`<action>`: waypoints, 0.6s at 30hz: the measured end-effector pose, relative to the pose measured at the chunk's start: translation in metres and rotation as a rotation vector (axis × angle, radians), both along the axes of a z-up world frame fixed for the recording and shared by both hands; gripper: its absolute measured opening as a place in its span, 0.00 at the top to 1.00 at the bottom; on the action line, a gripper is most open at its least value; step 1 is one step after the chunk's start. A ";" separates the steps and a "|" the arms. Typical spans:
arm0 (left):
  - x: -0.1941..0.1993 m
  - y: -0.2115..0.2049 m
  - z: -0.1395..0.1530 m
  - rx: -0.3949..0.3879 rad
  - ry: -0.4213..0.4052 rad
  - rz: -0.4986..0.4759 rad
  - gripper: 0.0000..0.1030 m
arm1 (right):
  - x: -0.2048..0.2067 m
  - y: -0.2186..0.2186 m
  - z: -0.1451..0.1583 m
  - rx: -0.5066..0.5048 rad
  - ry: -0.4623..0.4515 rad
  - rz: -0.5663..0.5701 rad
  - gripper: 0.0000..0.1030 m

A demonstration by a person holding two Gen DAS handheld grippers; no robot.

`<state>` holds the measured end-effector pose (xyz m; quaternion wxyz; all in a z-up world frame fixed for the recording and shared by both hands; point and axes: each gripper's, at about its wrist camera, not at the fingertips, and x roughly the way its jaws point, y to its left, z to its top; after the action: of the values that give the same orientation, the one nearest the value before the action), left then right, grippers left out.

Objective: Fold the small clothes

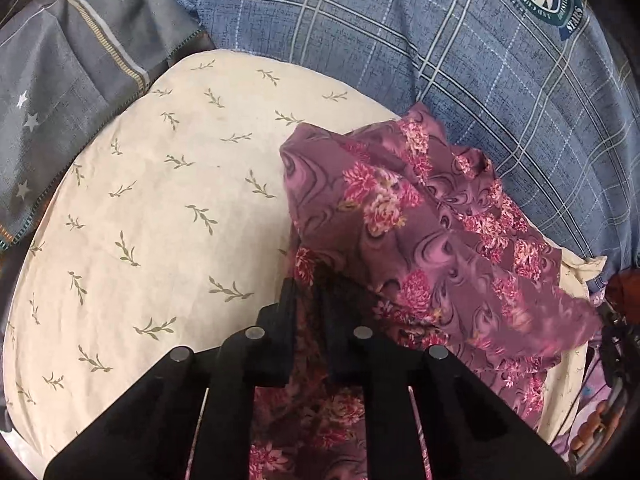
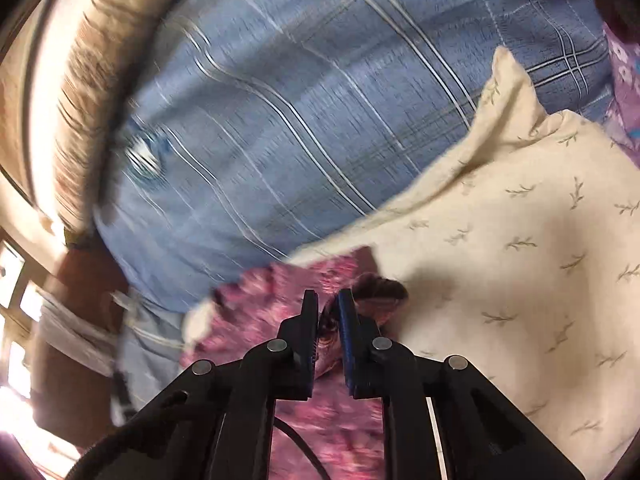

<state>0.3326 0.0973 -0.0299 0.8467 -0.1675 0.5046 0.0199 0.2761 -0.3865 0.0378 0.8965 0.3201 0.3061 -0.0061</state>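
Purple floral garment between both hand-held grippers

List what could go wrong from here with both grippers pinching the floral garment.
1. The right gripper pinches only a small bunched fold of the purple floral garment; it could slip out mid-lift.
2. The garment is crumpled, so the fold may come out uneven.
3. It overhangs the cream pillow onto the blue plaid bedding, where it may snag.

Both scenes are viewed from close above, along each gripper's fingers. The cream pillow and blue plaid bedsheet are seen sharply from the left wrist; the same pillow, sheet and floral garment are shared, blurred, from the right.
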 end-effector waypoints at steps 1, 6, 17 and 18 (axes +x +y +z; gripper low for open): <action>0.001 -0.001 0.000 0.005 -0.001 0.003 0.88 | 0.002 0.003 -0.005 -0.001 0.022 0.009 0.73; 0.007 -0.019 -0.004 0.069 0.015 -0.034 0.82 | -0.002 0.017 -0.030 0.005 0.079 0.013 0.54; -0.024 -0.013 0.044 0.136 -0.093 -0.053 0.95 | -0.036 0.013 0.015 0.130 -0.136 0.078 0.96; -0.028 -0.010 0.047 0.133 -0.099 -0.051 0.95 | -0.043 0.014 0.023 0.139 -0.159 0.083 0.96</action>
<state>0.3041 0.0873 0.0175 0.8801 -0.0988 0.4637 0.0234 0.2334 -0.3728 0.0605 0.8931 0.3679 0.2469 0.0774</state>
